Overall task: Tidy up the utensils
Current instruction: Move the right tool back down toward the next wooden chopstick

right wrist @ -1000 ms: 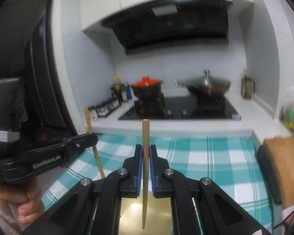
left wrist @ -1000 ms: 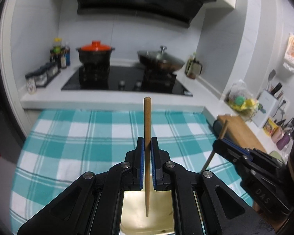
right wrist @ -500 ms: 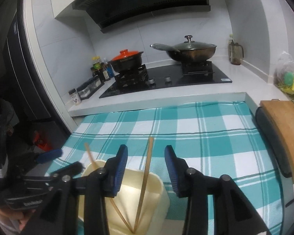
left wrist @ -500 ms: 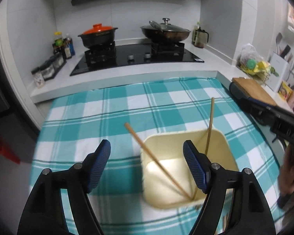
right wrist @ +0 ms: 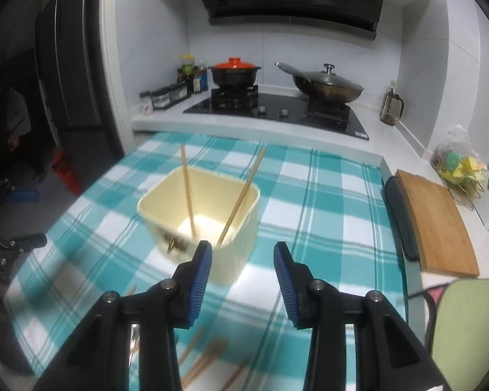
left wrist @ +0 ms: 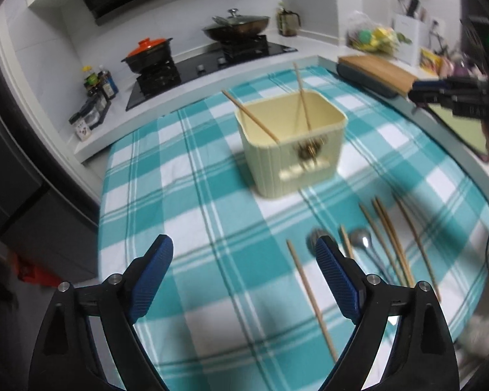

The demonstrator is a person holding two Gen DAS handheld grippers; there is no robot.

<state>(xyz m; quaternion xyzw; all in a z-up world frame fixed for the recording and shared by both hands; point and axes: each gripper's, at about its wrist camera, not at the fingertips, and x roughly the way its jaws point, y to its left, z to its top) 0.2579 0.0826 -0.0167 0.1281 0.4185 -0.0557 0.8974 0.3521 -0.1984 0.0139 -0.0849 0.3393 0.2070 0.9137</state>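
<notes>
A cream square holder (left wrist: 291, 145) (right wrist: 199, 218) stands on the teal checked cloth with two wooden chopsticks (left wrist: 249, 115) (right wrist: 187, 192) leaning inside it. Several more chopsticks (left wrist: 311, 296) and two metal spoons (left wrist: 362, 239) lie flat on the cloth in front of it, nearer the camera. My left gripper (left wrist: 243, 275) hovers over the cloth short of the holder, its jaws still opening, with nothing between them. My right gripper (right wrist: 243, 275) is open and empty just in front of the holder, above loose chopsticks (right wrist: 205, 358).
A wooden cutting board (right wrist: 435, 221) lies past the cloth's right edge. Behind are the black hob (right wrist: 277, 112), an orange-lidded pot (right wrist: 236, 71), a wok (right wrist: 327, 86), spice jars (right wrist: 166, 97) and a bagged item (right wrist: 461, 166).
Both grippers let go of their chopsticks, which now lean in the holder. Both jaws opened, and both grippers drew back and tilted down, bringing the utensils on the cloth into view.
</notes>
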